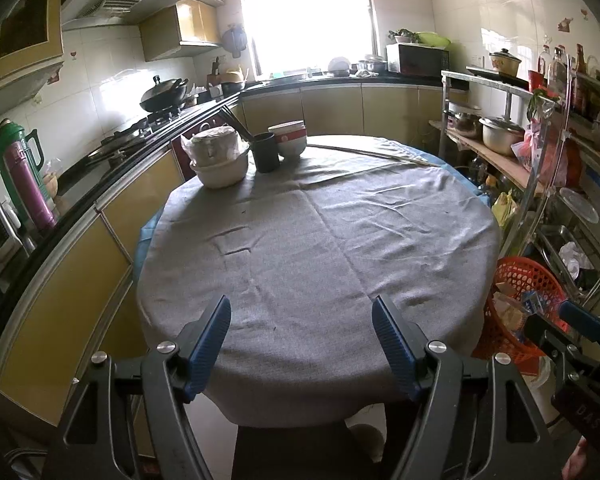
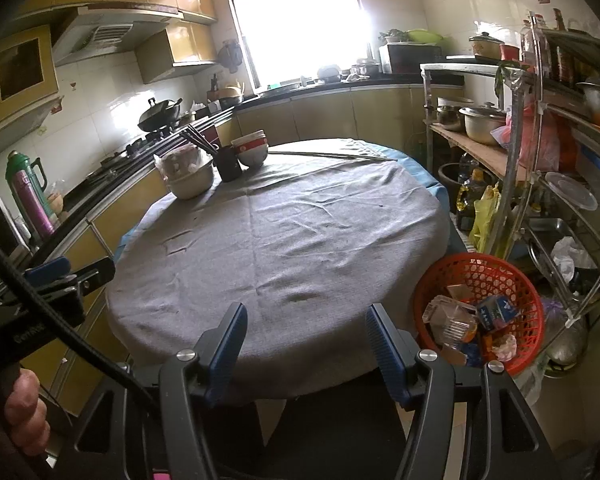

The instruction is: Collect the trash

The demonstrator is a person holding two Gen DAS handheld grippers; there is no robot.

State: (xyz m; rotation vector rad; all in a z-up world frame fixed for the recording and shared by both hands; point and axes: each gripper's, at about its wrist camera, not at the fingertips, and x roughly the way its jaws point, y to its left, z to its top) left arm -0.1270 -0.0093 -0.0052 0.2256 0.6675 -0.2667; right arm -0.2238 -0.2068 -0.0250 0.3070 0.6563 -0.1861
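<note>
A red mesh basket [image 2: 500, 276] stands at the table's near right edge and holds wrappers, a clear plastic tray and a small blue carton [image 2: 496, 312]. In the left wrist view the same red basket [image 1: 520, 276] shows at the right. My left gripper [image 1: 302, 312] hangs open over the near edge of the grey tablecloth [image 1: 320, 248], nothing between its blue pads. My right gripper [image 2: 306, 318] is open too, empty, over the near edge of the grey tablecloth [image 2: 284, 240], left of the basket.
Stacked bowls [image 1: 220, 160], a dark cup with chopsticks [image 1: 266, 152] and a red-banded bowl [image 1: 292, 140] sit at the table's far left. A long thin stick [image 1: 372, 155] lies across the far side. Counters run along the left, a cluttered metal shelf rack [image 2: 540, 168] along the right.
</note>
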